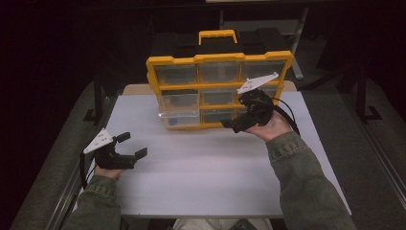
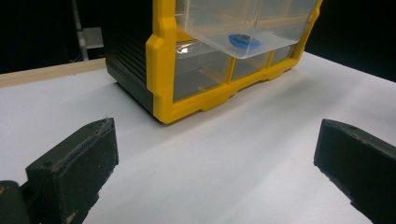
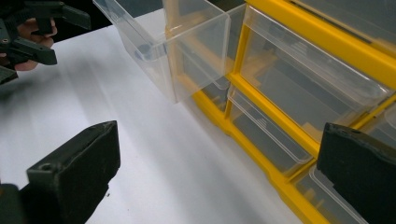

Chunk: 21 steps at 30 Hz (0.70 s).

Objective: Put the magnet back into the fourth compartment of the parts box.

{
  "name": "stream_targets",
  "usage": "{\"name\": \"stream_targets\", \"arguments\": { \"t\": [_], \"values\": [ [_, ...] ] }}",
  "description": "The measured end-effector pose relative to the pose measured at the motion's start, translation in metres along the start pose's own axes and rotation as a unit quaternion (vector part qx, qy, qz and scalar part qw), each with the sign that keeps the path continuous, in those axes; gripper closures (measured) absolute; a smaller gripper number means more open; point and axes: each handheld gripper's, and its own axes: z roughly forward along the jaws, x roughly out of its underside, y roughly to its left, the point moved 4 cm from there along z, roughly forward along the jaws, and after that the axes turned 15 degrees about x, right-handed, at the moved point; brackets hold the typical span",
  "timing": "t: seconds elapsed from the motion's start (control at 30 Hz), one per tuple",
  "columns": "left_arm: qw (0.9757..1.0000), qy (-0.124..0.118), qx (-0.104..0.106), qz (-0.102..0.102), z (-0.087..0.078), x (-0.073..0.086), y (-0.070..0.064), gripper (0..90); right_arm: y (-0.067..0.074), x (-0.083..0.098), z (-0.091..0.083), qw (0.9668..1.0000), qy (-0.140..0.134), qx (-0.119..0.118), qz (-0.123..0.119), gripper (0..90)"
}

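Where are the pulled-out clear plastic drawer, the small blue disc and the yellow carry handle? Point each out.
Pulled-out clear plastic drawer [image 1: 178, 117]: high view, its front wall.
Small blue disc [image 2: 243, 41]: left gripper view, its top face.
Yellow carry handle [image 1: 218, 33]: high view, its top bar.

Yellow-framed organizer [image 1: 219, 91], clear drawers; blue piece [image 2: 243, 41]; white table [image 1: 210, 167]; black grippers.

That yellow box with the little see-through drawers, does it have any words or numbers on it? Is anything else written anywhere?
None: no word, number, brand or sign can be read in any view.
Yellow drawer organizer: its frame and handle are plain, with no print to be seen.
Clear drawers: no labels; the pulled-out drawer holds a blue object with no marking to read.
Left hand-held gripper and right hand-held gripper: no lettering seen.
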Motion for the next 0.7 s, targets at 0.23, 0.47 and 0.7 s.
{"name": "stream_targets", "arguments": {
  "t": [0.23,0.47,0.7],
  "values": [
    [1.0000,0.000,-0.001,0.000,0.000,0.000,0.000,0.0,-0.003,0.012,-0.001,0.9999,-0.007,-0.002,0.014,0.0],
    [1.0000,0.000,-0.001,0.000,0.000,0.000,0.000,0.0,-0.005,0.024,-0.001,0.9997,-0.010,-0.002,0.024,0.0],
    [1.0000,0.001,-0.001,-0.002,0.001,0.001,0.000,0.0,-0.008,0.039,0.001,0.9993,-0.011,0.002,0.036,0.0]
  ]
}}
